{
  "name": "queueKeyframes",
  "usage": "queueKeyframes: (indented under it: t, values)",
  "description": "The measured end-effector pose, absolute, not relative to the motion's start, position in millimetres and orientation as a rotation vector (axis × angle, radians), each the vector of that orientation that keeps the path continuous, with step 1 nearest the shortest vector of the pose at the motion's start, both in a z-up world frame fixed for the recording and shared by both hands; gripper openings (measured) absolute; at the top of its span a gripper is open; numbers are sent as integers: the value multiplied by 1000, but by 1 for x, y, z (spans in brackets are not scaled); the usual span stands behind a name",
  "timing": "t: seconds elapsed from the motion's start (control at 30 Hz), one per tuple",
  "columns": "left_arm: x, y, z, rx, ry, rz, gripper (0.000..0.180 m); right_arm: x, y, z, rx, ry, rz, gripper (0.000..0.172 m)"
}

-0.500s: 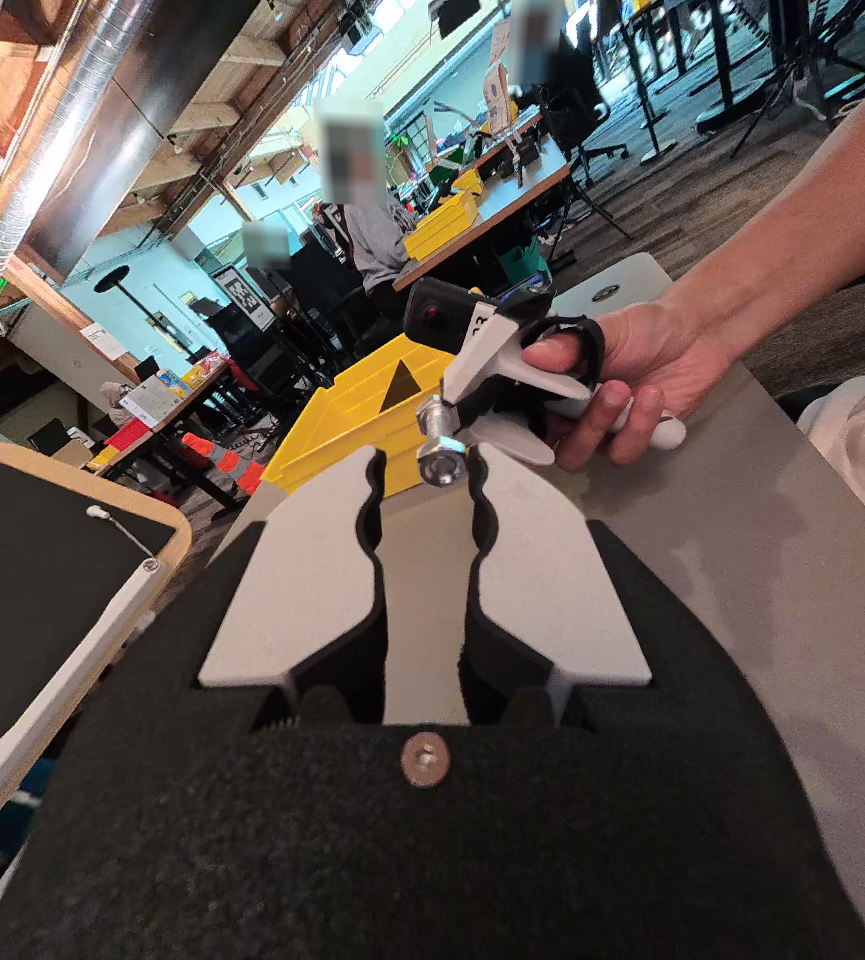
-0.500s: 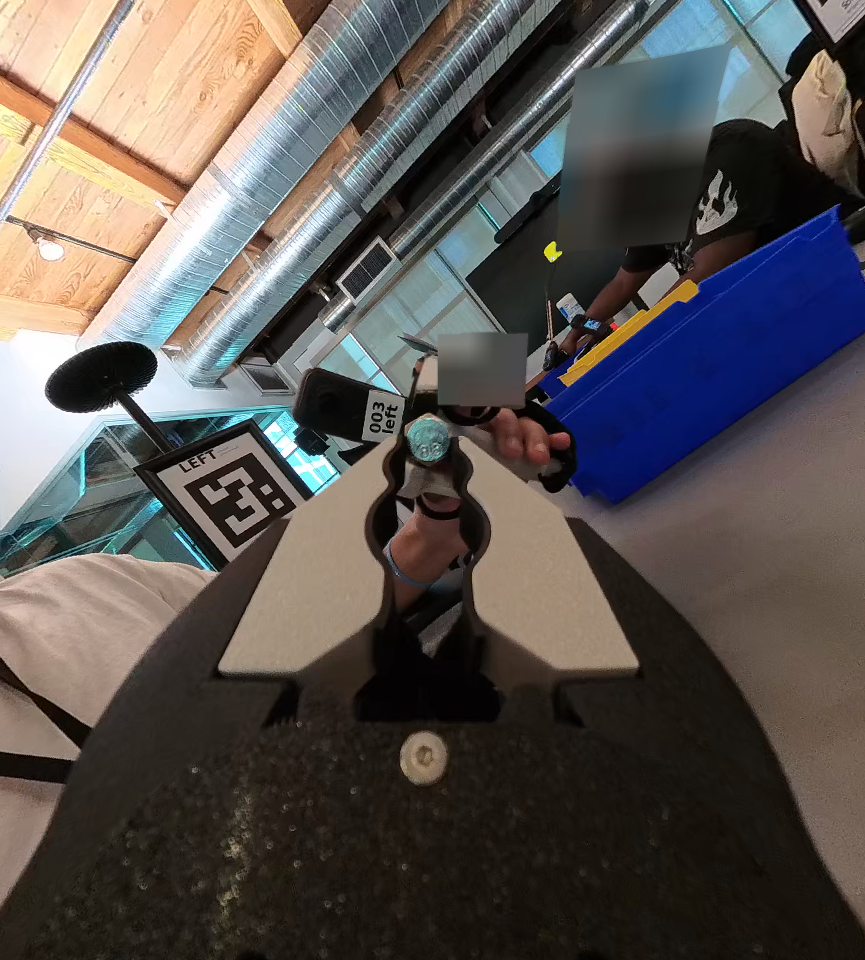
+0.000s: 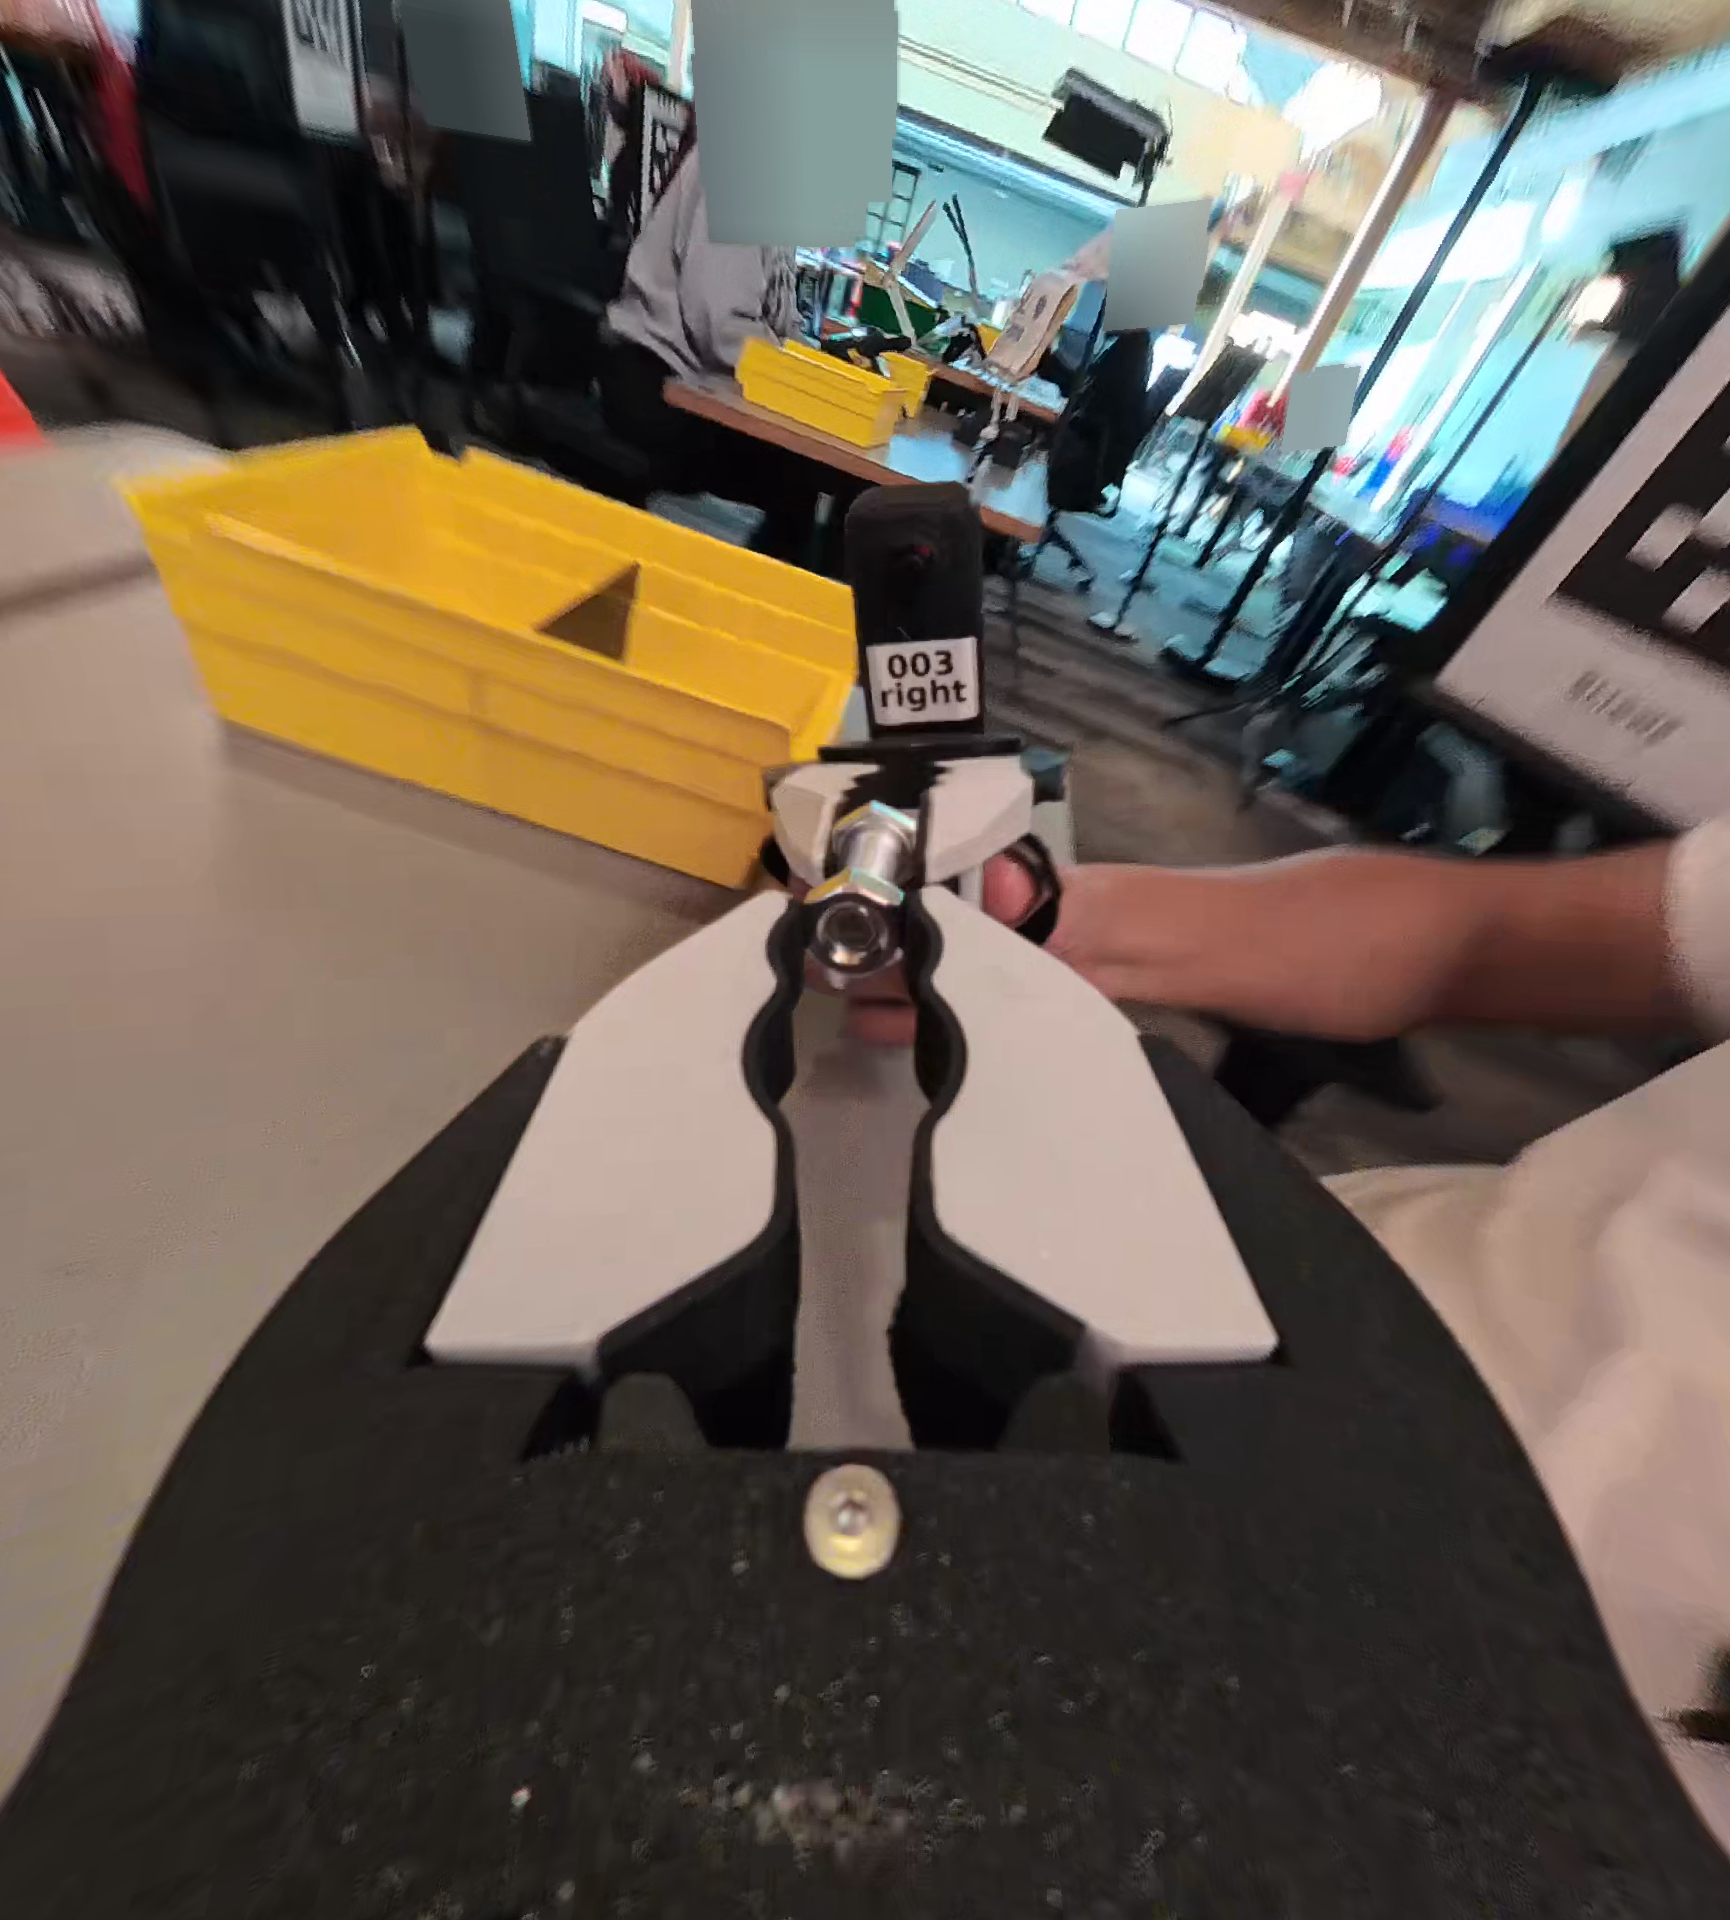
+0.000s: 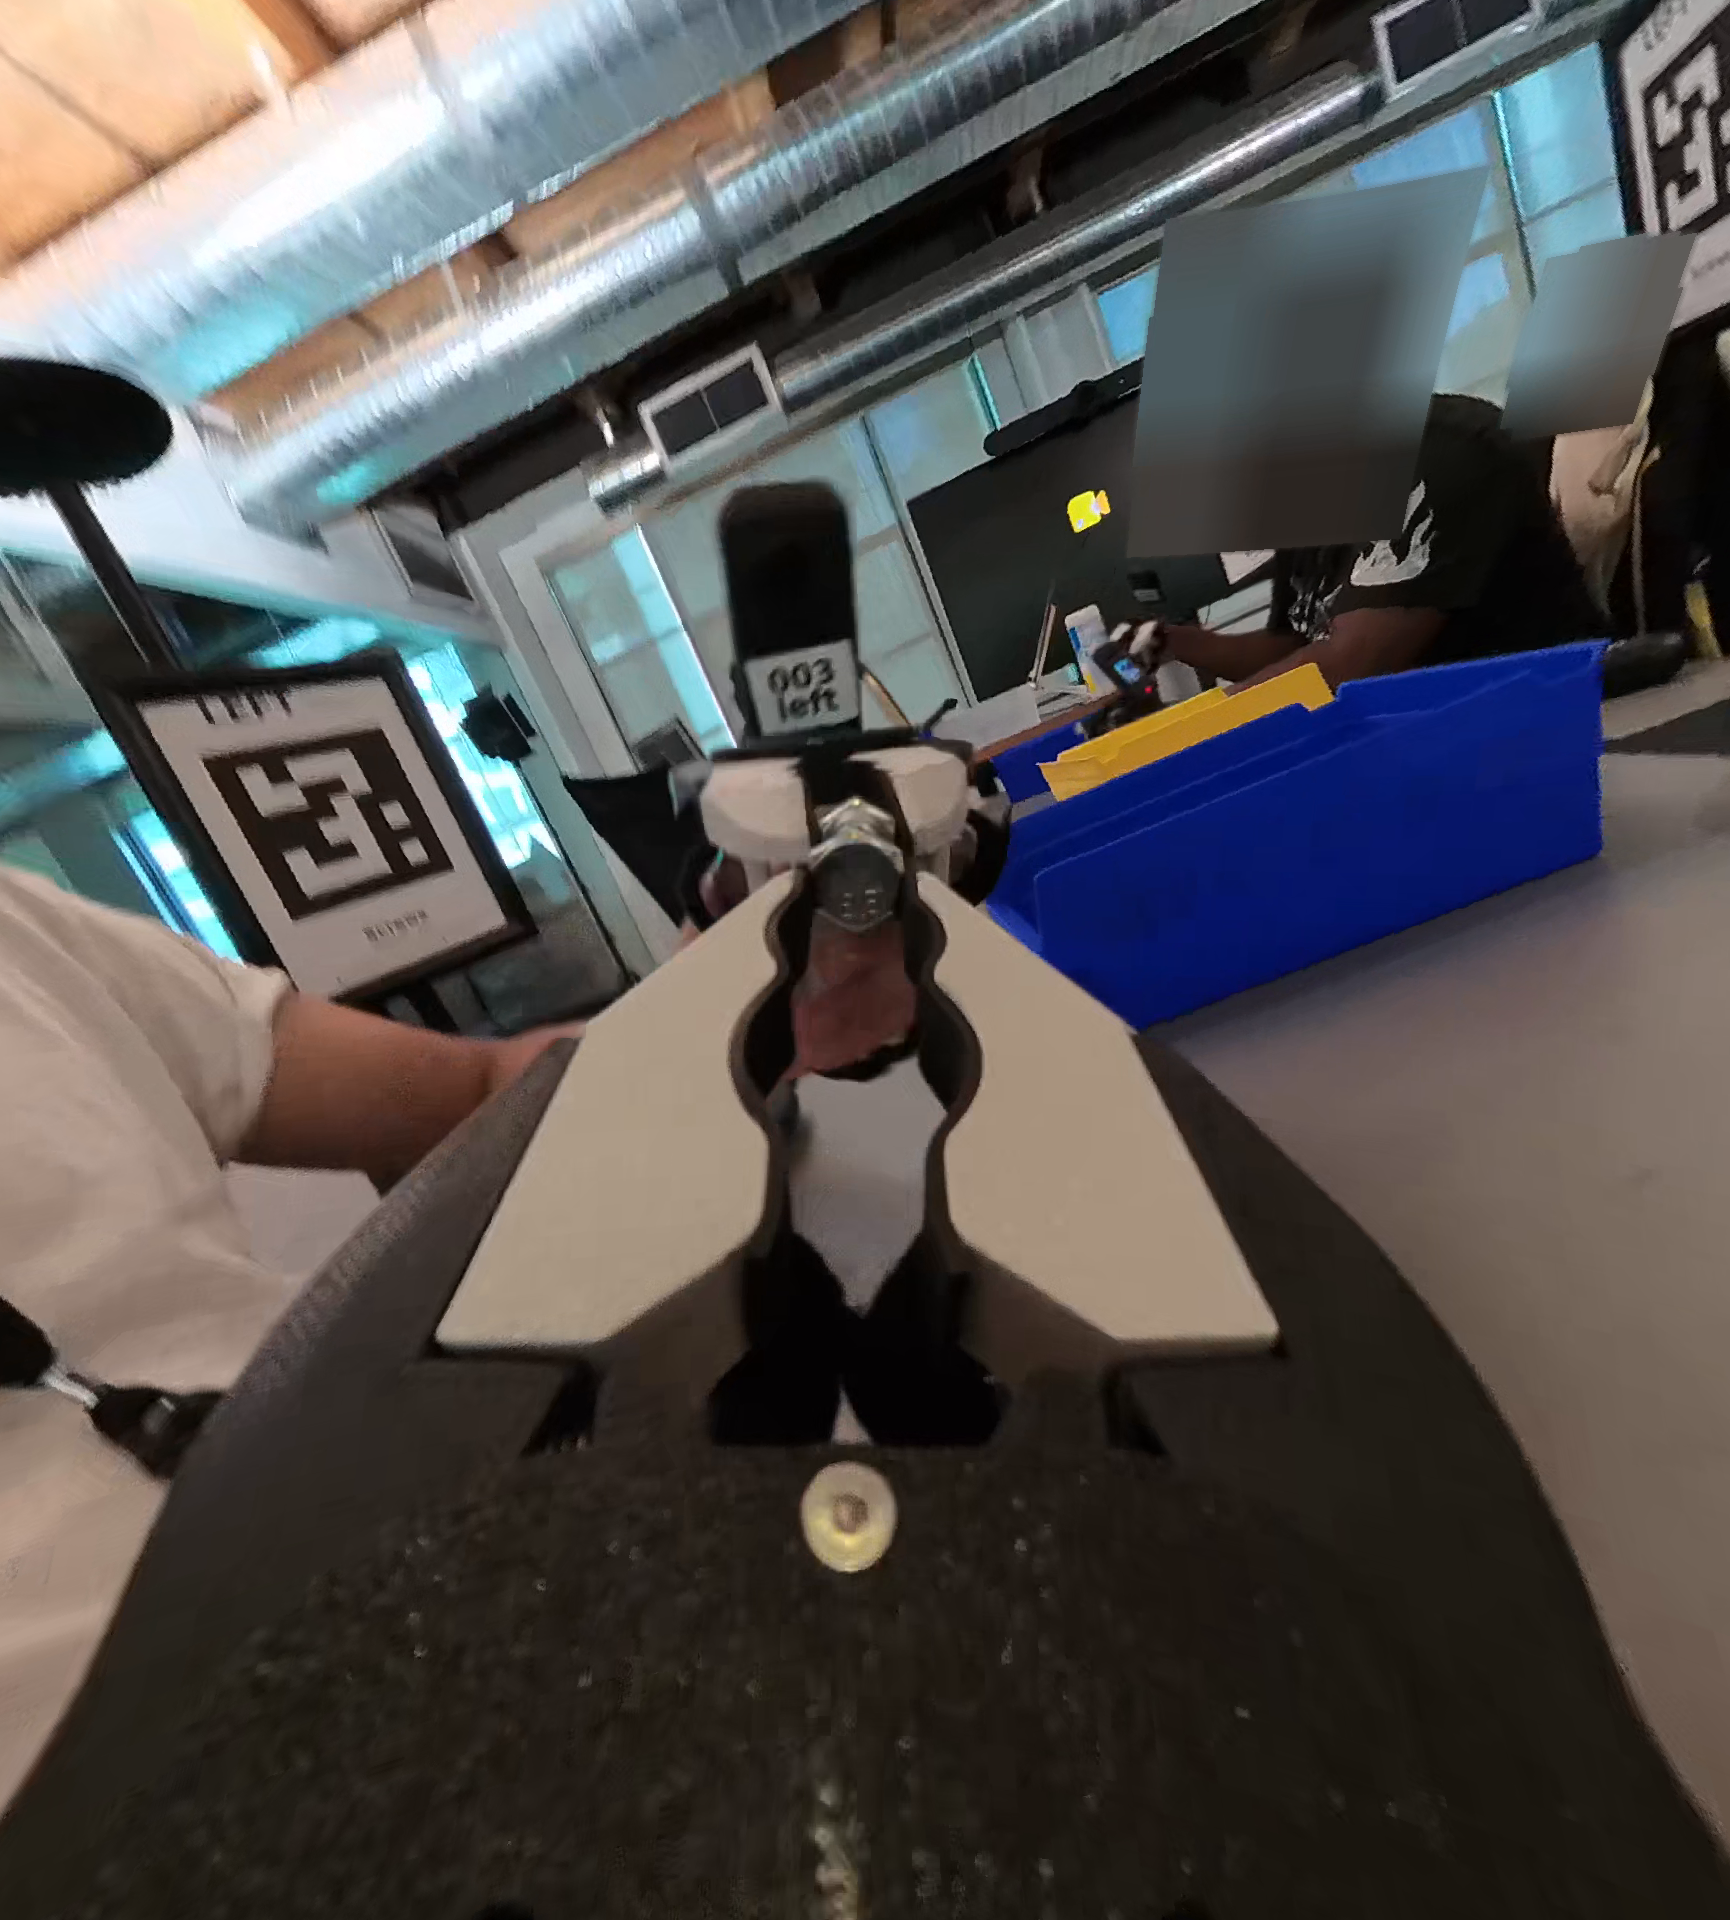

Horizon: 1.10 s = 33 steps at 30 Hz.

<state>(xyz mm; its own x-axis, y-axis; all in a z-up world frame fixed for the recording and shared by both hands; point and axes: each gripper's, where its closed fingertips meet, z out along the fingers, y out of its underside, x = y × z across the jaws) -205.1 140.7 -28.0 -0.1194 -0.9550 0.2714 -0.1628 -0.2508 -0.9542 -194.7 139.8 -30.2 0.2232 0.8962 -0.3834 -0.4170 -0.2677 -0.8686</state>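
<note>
Gripping a silver nut (image 3: 848, 928) between my left gripper (image 3: 853, 935) fingertips, both pads pressed on its flats, jaws narrow. Nut sits on the threaded end of a silver bolt (image 3: 876, 840) whose shank runs straight ahead, toward 12 o'clock, into my right gripper (image 3: 897, 821), facing me tip to tip. From the right wrist view: right gripper (image 4: 853, 896) clamps the bolt's hex head (image 4: 853, 891), pads tight on either side, gap narrow; left gripper (image 4: 840, 805) meets it beyond, at 12 o'clock. Bolt held in the air between the two tools, above a grey table (image 3: 113, 935). My right hand (image 3: 1204, 935) and forearm come in from 3 o'clock in the left view. Yellow bin (image 3: 487, 665) on the table at 10 to 11 o'clock of the left gripper. Blue bin (image 4: 1360, 810) on the table at 2 o'clock of the right gripper, a yellow insert (image 4: 1183, 738) showing above its rim. Framed black-and-white marker board (image 4: 321, 821) at 10 o'clock.
</note>
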Motion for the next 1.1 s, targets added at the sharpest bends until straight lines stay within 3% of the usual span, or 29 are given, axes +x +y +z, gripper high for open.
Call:
queueKeyframes:
  t: [0.3, 0.5, 0.57, 0.67, 0.73, 0.9, 1.1]
  values:
    - [-213, 140, -31, -1879, 939, -2063, 17, -204, 136, -40, -1220, -863, 687, 17]
    - [-217, 144, -34, -1935, 829, -2256, 17, -209, 136, -40, -1122, -1017, 178, 17]
    - [-217, 144, -27, -1850, 887, -2270, 26, -210, 135, -38, -1145, -967, 283, 17]
    - [-214, 157, -29, -1767, 1010, -2050, 65, -210, 134, -38, -1194, -905, 467, 17]
    - [-214, 170, -30, -1637, 1110, -1877, 68, -210, 135, -39, -1233, -848, 625, 16]
    - [-222, 172, -1, -974, 1217, -1515, 66, -206, 137, -39, -1354, -644, 1140, 17]
    - [-231, 145, -18, -630, 1568, -1101, 36, -195, 138, -30, -1338, -411, 1597, 16]
